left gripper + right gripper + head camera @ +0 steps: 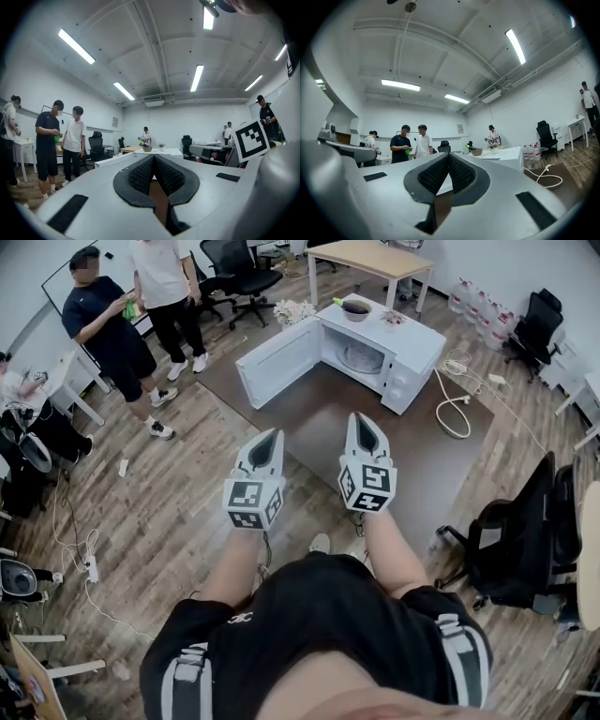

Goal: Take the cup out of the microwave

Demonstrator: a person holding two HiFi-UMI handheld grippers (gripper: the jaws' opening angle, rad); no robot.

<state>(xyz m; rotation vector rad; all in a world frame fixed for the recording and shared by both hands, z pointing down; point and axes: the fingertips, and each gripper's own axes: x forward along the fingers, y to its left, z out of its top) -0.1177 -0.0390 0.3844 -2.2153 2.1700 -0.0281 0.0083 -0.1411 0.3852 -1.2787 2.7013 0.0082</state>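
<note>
**Operator and grippers, from above.**
Left gripper and right gripper: pale grey tapered shells, black ribbed pads, cubes with black-and-white square markers; black top with grey straps.

From the head we are looking steeply down past the left tool and right tool to the microwave ahead. From each tool we are looking level along its jaws, low and well back. All three views are sharing the microwave, the bowl on it and two standing people.
</note>
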